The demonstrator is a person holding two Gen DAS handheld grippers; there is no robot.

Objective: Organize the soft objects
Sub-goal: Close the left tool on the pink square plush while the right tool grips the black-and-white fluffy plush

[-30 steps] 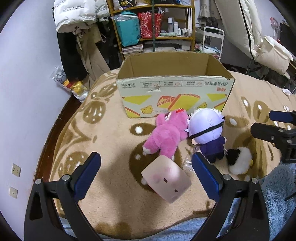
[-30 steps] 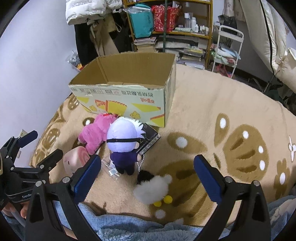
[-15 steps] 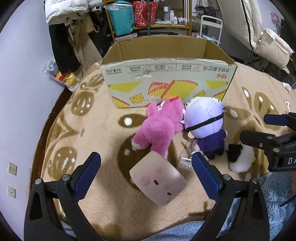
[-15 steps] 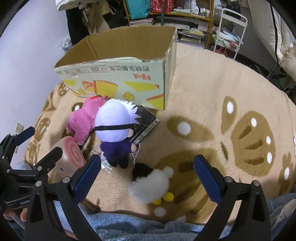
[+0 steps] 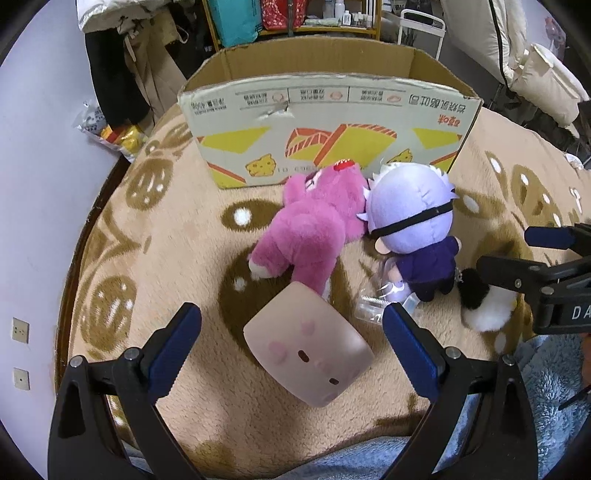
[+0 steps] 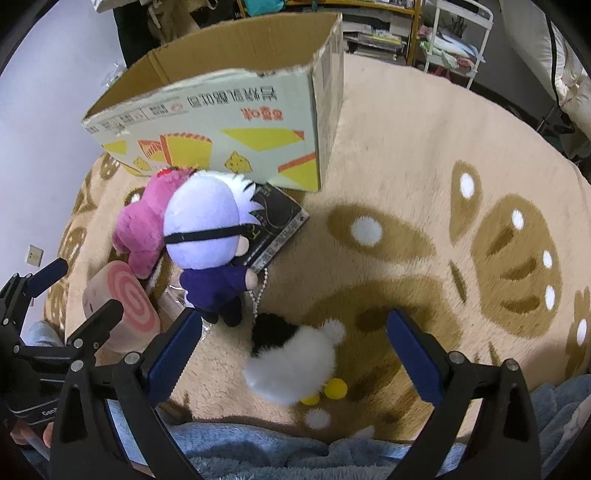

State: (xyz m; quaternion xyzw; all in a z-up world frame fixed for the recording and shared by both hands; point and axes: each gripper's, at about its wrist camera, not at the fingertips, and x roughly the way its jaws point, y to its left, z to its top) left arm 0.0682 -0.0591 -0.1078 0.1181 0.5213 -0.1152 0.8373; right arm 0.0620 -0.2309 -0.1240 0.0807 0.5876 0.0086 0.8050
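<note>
An open cardboard box (image 5: 325,110) (image 6: 229,110) stands on a tan patterned blanket. In front of it lie a pink plush bear (image 5: 310,232) (image 6: 144,229), a doll with a pale purple head (image 5: 410,218) (image 6: 207,229), a pink roll-shaped cushion (image 5: 306,347) (image 6: 122,306) and a small black-and-white plush (image 5: 484,306) (image 6: 291,358). My left gripper (image 5: 291,347) is open, its fingers either side of the cushion just above it. Over the black-and-white plush my right gripper (image 6: 295,354) is open too, holding nothing.
A dark book (image 6: 277,229) lies under the doll by the box corner, and a clear plastic wrapper (image 5: 384,302) sits beside the doll's feet. A blue fleece (image 6: 288,458) covers the near edge. Shelves and a white cart (image 6: 454,33) stand beyond the blanket.
Both grippers have dropped lower and moved forward toward the toys. The cushion now sits between the left fingers and the small plush between the right ones. Nothing was picked up.
</note>
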